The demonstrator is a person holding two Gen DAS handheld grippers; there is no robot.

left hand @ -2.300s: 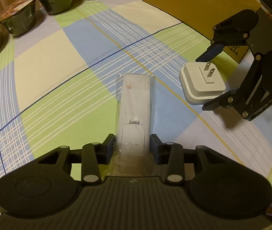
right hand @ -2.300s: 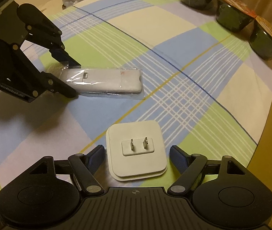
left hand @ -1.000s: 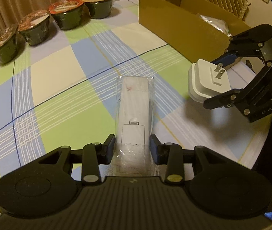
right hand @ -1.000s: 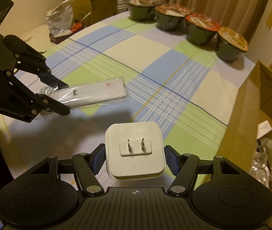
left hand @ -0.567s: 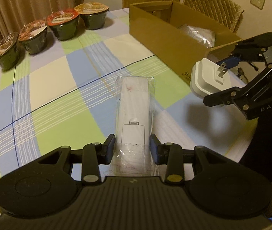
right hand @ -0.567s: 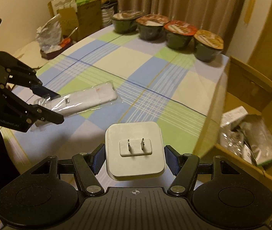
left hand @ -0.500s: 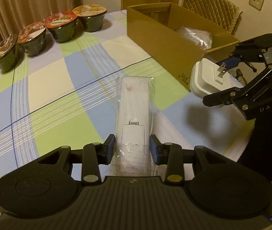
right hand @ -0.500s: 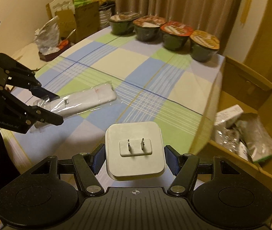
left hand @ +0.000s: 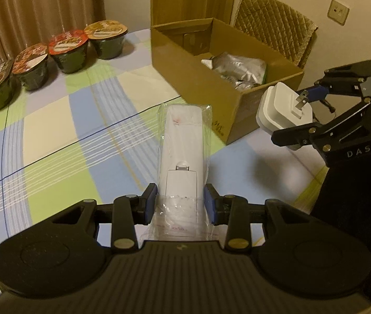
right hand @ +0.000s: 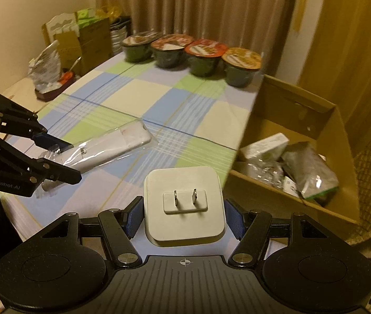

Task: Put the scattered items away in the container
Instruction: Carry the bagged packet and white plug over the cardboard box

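A long white remote in a clear plastic bag (left hand: pixel 184 151) is held above the checked tablecloth (left hand: pixel 54 141), with my left gripper (left hand: pixel 180 204) shut on its near end. The same bagged remote (right hand: pixel 112 149) and left gripper (right hand: pixel 54 157) show at the left of the right wrist view. My right gripper (right hand: pixel 184 216) is shut on a white square plug adapter (right hand: pixel 184 204), prongs facing up, carried in the air near the open cardboard box (right hand: pixel 313 112). In the left wrist view the adapter (left hand: pixel 282 112) hangs just off the box's (left hand: pixel 198 76) near corner.
The box holds several packets, among them a silver bag (right hand: pixel 308 167) and a small white carton (right hand: pixel 264 146). Several instant noodle bowls (right hand: pixel 193 55) line the far table edge. A quilted chair (left hand: pixel 274 23) stands behind the box. Boxes and bags (right hand: pixel 80 41) stand beyond the table.
Both grippers have risen from the table with their loads. The right one with the adapter has swung toward the box; the box's inside now shows in both views.
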